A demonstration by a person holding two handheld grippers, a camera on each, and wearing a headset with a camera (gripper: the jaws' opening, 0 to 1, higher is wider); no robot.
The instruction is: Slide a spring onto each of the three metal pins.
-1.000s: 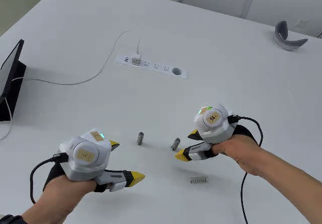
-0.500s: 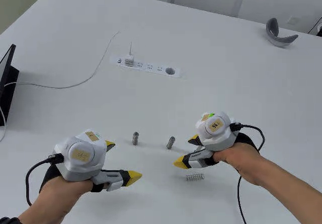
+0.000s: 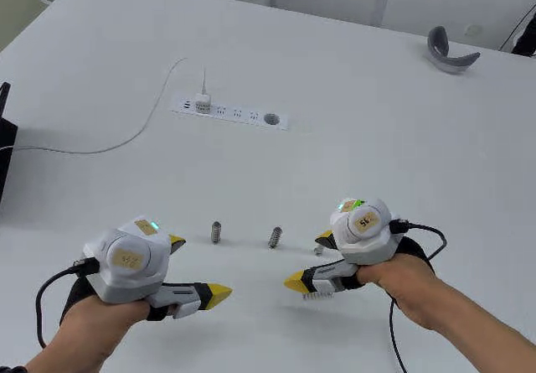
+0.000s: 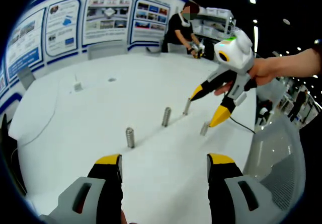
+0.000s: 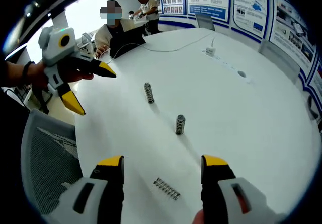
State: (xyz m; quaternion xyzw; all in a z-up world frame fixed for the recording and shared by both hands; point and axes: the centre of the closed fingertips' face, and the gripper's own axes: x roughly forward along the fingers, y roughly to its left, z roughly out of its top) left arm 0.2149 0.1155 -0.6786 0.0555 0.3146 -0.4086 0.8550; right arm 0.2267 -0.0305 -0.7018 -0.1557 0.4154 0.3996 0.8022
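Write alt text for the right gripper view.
The right gripper, jaws open, hovers over a loose spring lying flat on the white table. Beyond it stand a near pin and a far pin, both upright and wrapped in coils. The left gripper, also open, shows at upper left.
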